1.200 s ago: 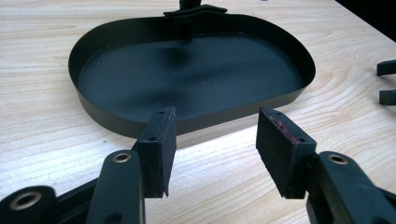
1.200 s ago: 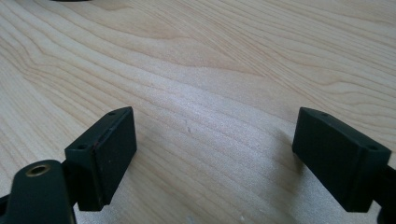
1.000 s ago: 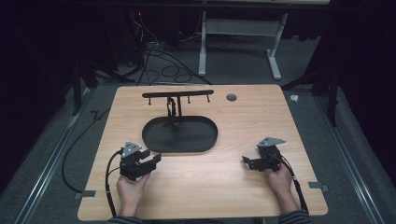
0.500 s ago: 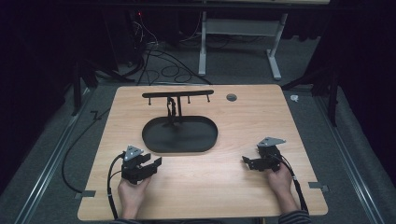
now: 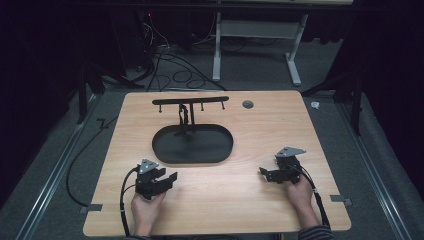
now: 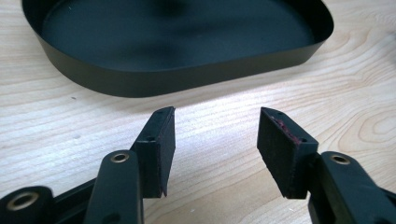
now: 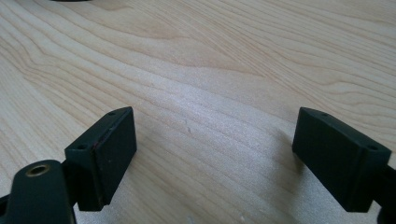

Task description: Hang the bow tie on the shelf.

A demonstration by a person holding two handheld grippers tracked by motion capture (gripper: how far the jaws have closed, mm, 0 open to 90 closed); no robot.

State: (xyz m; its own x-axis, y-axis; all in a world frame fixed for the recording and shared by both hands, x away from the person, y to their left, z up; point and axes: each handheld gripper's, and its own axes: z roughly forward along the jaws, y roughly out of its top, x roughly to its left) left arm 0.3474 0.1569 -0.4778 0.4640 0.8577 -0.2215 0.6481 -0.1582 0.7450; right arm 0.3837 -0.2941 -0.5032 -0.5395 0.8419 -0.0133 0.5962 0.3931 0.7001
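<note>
Resting low near the table's (image 5: 260, 205) front edge, both grippers are sitting with nothing in them, so the work looks barely begun, as I judge it: no object is being carried and nothing is lying in the black oval tray (image 5: 192, 144). The left gripper (image 5: 167, 181) is lying at about 7 o'clock from the tray, aiming up and to the right toward its near rim; its own camera is showing the jaws standing apart with bare wood between them and the tray wall (image 6: 187, 79) just ahead. The right gripper (image 5: 265, 173) is sitting at about 4 o'clock from the tray, well apart from it, pointing left across the table, its jaws spread wide over bare wood grain (image 7: 210, 93).

The tray is sitting at the table's middle, its long axis running from 9 to 3 o'clock. A thin post is rising from its far edge and carrying a black hanger bar (image 5: 190, 101) with small pegs, which is running parallel to that axis. What is left, seemingly, is everything: reaching, gripping, placing.
</note>
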